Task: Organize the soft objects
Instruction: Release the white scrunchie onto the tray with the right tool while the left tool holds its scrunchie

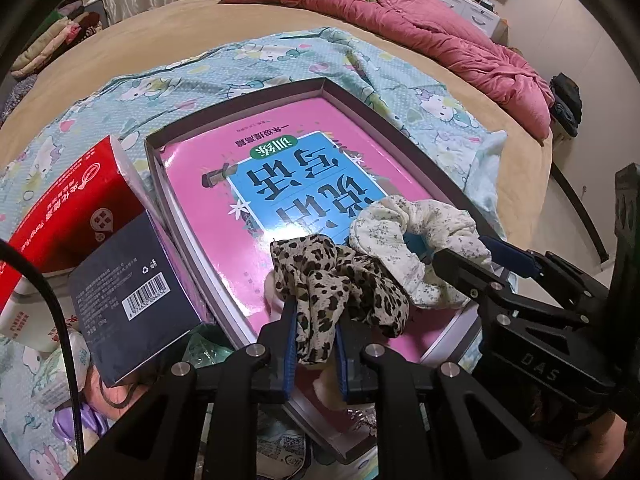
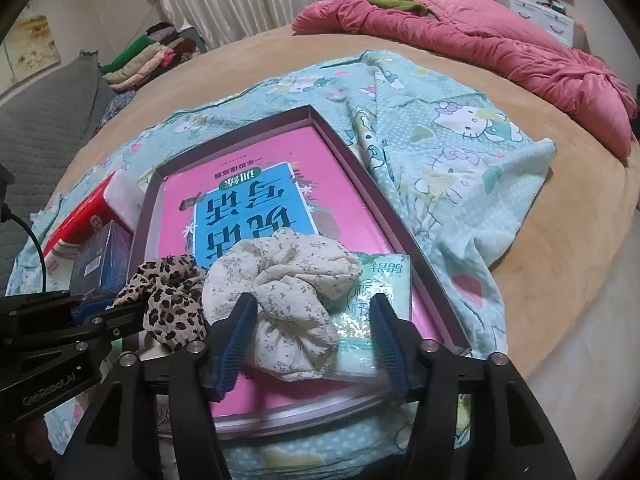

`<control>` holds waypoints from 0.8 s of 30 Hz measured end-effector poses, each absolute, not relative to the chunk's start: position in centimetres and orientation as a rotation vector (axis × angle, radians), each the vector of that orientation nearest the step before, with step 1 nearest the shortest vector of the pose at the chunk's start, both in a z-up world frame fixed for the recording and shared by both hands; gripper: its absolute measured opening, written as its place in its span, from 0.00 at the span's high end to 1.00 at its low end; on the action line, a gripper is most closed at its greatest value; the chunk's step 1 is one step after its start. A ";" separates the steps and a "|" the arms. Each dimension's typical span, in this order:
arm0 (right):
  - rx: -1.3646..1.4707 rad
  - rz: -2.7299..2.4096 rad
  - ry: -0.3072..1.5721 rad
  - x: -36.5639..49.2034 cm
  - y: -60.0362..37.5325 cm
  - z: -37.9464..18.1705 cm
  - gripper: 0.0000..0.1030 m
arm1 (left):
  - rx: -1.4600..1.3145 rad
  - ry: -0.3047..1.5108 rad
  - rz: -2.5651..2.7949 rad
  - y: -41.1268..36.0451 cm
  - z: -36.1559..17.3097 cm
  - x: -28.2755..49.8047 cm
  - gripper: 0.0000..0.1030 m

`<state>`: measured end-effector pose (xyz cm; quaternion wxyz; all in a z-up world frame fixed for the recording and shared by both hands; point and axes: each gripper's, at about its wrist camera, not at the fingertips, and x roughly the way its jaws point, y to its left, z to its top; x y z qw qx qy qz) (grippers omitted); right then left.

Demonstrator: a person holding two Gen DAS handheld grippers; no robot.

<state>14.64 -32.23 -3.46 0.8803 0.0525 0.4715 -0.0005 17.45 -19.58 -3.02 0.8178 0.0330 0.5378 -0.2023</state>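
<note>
Leopard-print scrunchie (image 1: 340, 292) sits closest to the left wrist camera, pinched between the pressed-together fingers (image 1: 290, 332) of the left gripper (image 1: 316, 344), with its free loop bunched over the near end of the pink book (image 1: 280, 184) that fills the shallow box (image 1: 236, 100). Beside it on the book's near end, the cream floral scrunchie (image 2: 280, 300) lies between the spread fingers (image 2: 234, 340) of the right gripper (image 2: 312, 344); no earlier view is on hand, yet the blue pads stand clear of the cloth on both sides, so it looks set down rather than held. Judging by this, the step in hand is laying the two scrunchies side by side inside the box. To do it well, the right gripper should lift straight away from the book so a pad does not snag the ruffles, and the left should lower the leopard one flat onto the book before letting go, keeping it off the box's edge. A green packet (image 2: 380, 292) lies on the book just beyond the floral scrunchie and should stay undisturbed. Both grippers tilt steeply down toward the book's near end, side by side, the right one entering the left view from its right edge.
</note>
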 end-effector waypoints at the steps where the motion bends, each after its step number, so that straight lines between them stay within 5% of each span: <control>1: 0.109 -0.002 0.978 14.6 -32.2 -3.3 0.37 | 0.071 1.147 -0.429 -19.5 -3.0 17.5 0.84; 24: 0.129 -0.071 0.875 13.6 -33.4 -0.3 0.25 | 0.105 1.107 -0.390 -19.4 -1.3 16.9 0.58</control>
